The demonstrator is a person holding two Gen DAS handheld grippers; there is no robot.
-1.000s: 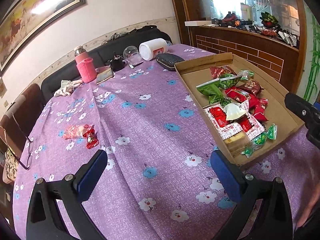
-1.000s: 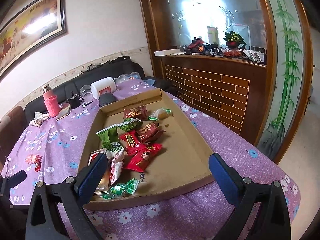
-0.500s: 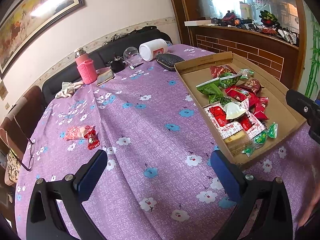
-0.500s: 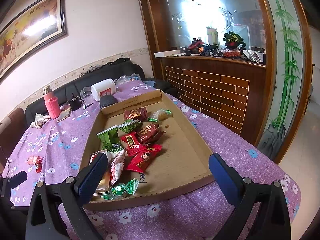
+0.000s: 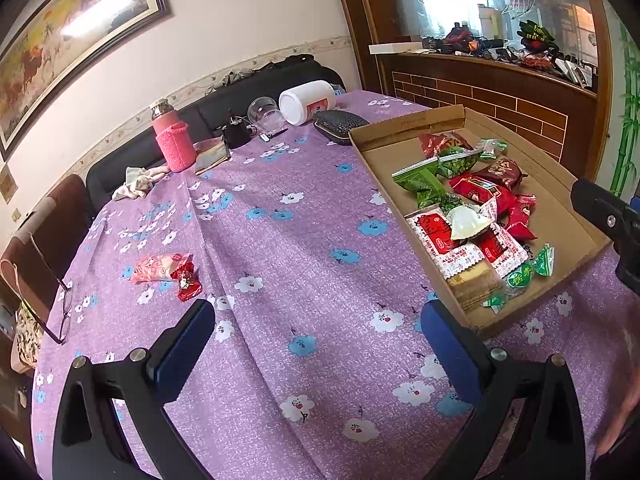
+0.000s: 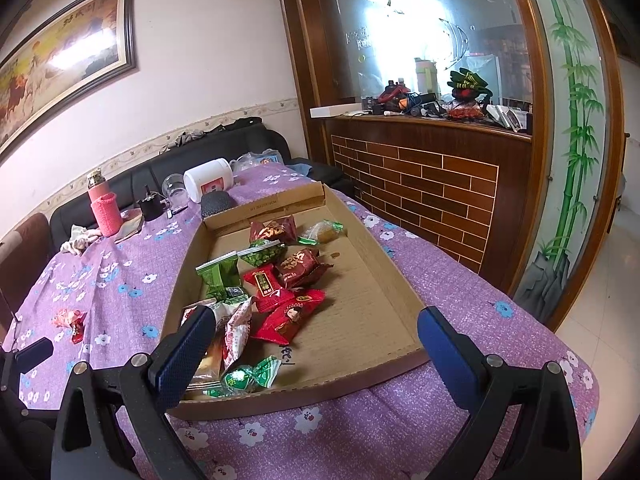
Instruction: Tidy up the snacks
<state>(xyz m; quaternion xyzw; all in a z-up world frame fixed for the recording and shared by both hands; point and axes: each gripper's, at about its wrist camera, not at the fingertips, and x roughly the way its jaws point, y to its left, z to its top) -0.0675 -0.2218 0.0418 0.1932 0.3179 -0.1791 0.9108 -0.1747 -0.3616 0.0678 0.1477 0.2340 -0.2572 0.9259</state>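
A shallow cardboard tray (image 5: 568, 216) (image 6: 372, 292) lies on the purple flowered tablecloth and holds several red, green and white snack packets (image 5: 460, 200) (image 6: 272, 280). Two loose snacks, a pink packet (image 5: 158, 267) and a small red one (image 5: 188, 282), lie on the cloth at the left; they also show in the right wrist view (image 6: 70, 320). My left gripper (image 5: 318, 334) is open and empty above the cloth, between the loose snacks and the tray. My right gripper (image 6: 312, 338) is open and empty over the tray's near edge.
At the table's far end stand a pink bottle (image 5: 172, 140), a white jar on its side (image 5: 306, 101), a glass cup (image 5: 266, 114), a black case (image 5: 340, 125) and a rag (image 5: 138, 180). Glasses (image 5: 60, 308) lie at the left edge. A brick counter (image 6: 432, 184) stands to the right.
Both views have shifted only slightly. The grippers stay open and nothing on the table has moved.
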